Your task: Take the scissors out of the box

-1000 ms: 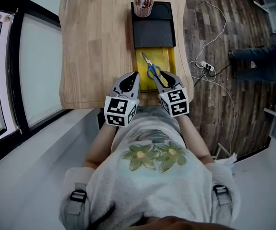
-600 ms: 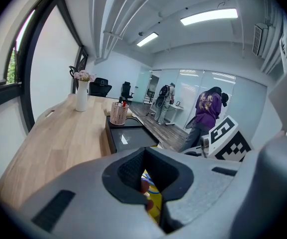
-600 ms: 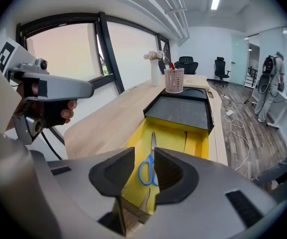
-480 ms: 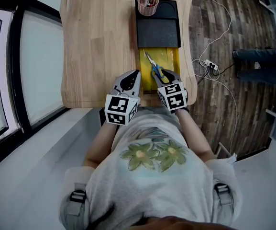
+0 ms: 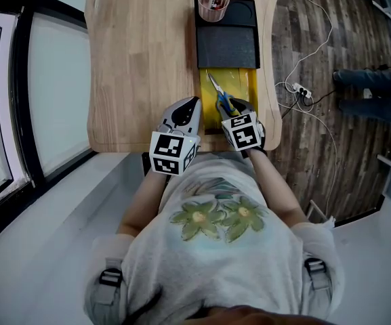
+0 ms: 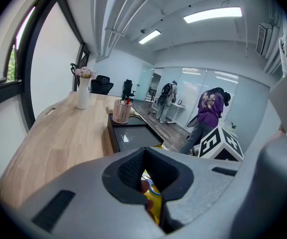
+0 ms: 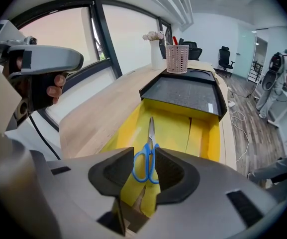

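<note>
The scissors (image 5: 220,93) have blue handles (image 7: 145,164) and lie in the yellow inner tray (image 5: 244,87), which is pulled out of a black box sleeve (image 5: 226,39). The blades (image 7: 151,127) point toward the sleeve. My right gripper (image 5: 228,108) tilts steeply down over the tray's near end. Its jaws are opening, and the handles sit in the gap at my right gripper (image 7: 145,176) with no pad pressing on them. My left gripper (image 5: 192,104) hovers over the table just left of the tray. In its own view my left gripper (image 6: 150,183) has its jaws slightly apart, holding nothing.
A pink mesh pen cup (image 5: 213,4) stands on the sleeve's far end. A white vase with flowers (image 7: 156,54) stands further back on the wooden table (image 5: 141,59). A power strip and cable (image 5: 297,90) lie on the floor to the right, near a person's legs (image 5: 368,90).
My right gripper has dropped toward the tray and tipped further down, so its jaws now frame the blue handles and stand wider. The left gripper has hardly moved.
</note>
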`<action>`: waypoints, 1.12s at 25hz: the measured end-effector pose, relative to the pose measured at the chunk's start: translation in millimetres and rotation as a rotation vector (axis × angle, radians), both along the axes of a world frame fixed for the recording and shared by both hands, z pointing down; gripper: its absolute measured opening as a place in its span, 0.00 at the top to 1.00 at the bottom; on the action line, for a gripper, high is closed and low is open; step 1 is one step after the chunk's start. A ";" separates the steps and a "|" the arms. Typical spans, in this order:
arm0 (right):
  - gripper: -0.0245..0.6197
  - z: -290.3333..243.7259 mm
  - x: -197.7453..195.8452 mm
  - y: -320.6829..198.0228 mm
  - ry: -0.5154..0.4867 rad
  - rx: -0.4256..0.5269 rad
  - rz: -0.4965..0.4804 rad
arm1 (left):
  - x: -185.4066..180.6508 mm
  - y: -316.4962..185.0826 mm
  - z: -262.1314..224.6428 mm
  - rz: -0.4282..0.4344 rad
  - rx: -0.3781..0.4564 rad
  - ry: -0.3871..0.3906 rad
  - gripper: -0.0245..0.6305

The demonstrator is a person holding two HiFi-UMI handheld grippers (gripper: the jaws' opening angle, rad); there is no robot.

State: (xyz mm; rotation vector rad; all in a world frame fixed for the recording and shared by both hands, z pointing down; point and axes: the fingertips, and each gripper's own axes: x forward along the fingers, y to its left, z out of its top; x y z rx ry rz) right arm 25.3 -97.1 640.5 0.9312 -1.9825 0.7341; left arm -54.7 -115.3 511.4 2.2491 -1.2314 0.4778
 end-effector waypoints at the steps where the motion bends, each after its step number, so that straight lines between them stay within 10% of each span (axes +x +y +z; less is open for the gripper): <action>1: 0.76 2.4 0.2 0.1 0.003 -0.006 0.002 | -0.1 -0.4 0.8 0.000 -0.001 -0.001 0.97; 28: 0.76 49.0 3.5 -3.8 0.086 -0.125 0.002 | 0.6 -14.7 22.7 -0.010 -0.053 -0.015 0.97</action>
